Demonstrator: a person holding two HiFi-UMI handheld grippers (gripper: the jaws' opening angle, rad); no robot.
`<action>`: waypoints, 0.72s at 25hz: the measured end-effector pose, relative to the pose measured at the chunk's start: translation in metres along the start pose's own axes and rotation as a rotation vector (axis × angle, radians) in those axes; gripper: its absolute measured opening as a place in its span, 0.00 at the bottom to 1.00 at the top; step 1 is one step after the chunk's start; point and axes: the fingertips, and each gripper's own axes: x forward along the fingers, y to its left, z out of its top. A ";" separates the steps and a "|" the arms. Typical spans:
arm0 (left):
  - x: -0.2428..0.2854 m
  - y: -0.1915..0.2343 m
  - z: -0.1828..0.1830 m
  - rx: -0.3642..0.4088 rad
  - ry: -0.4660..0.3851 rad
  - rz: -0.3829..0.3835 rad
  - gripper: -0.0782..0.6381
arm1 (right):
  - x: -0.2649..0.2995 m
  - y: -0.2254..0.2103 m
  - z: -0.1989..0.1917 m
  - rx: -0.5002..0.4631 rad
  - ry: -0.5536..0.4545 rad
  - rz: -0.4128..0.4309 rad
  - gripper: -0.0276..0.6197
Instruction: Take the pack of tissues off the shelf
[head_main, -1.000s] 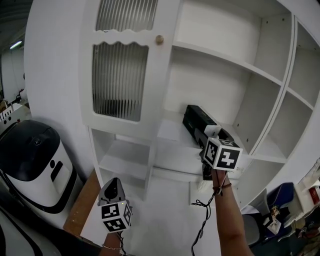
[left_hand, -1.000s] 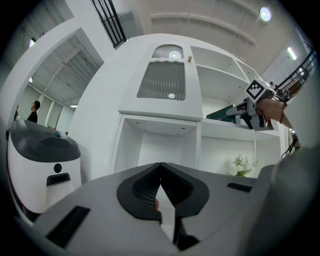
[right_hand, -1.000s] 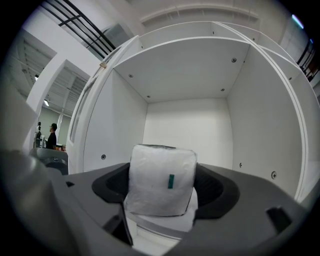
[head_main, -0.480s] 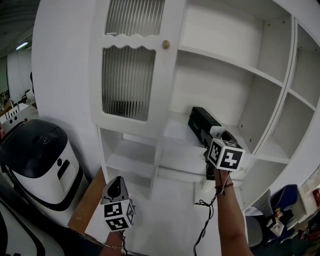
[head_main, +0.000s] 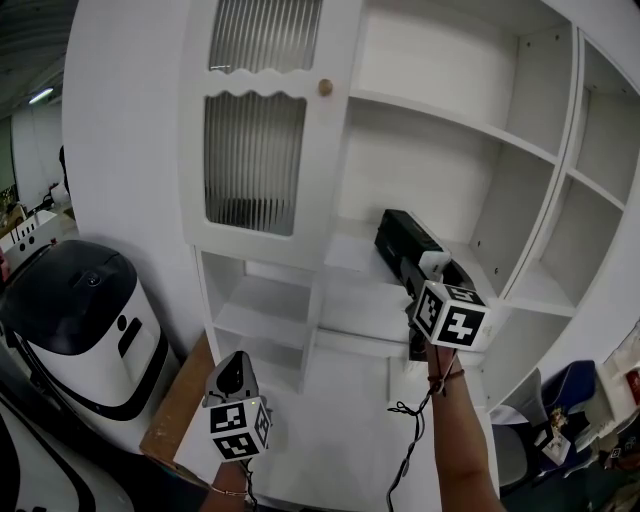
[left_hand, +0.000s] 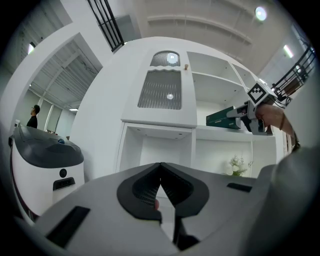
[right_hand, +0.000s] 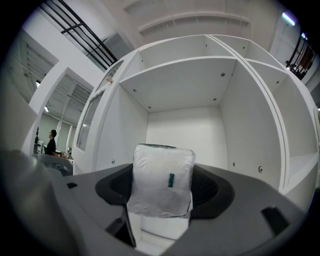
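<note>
- In the head view the right gripper (head_main: 428, 275), whose jaws have just been closing with the pack of tissues (head_main: 400, 240) between them, covers the pack's near end.
- In the right gripper view only the pack's white end shows; its length lies hidden behind.
- The white machine (head_main: 80, 320) is cut off at the left edge.
- A distant person (left_hand: 34, 116) is too small to make out.

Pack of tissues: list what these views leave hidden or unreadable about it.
Head view: the right gripper, whose jaws have just been closing with the pack of tissues between them, hides its near end.
Right gripper view: only its white end face shows; the rest lies behind.
Left gripper view: too small and far; its print is unreadable.
</note>
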 end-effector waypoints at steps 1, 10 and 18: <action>-0.001 -0.001 0.000 0.000 0.000 -0.003 0.13 | -0.003 0.000 0.001 0.003 -0.004 0.001 0.55; -0.012 -0.013 0.002 0.008 -0.002 -0.041 0.13 | -0.038 0.003 0.010 0.023 -0.058 0.005 0.55; -0.015 -0.033 0.000 0.020 0.006 -0.110 0.13 | -0.082 0.003 0.016 0.043 -0.107 -0.011 0.55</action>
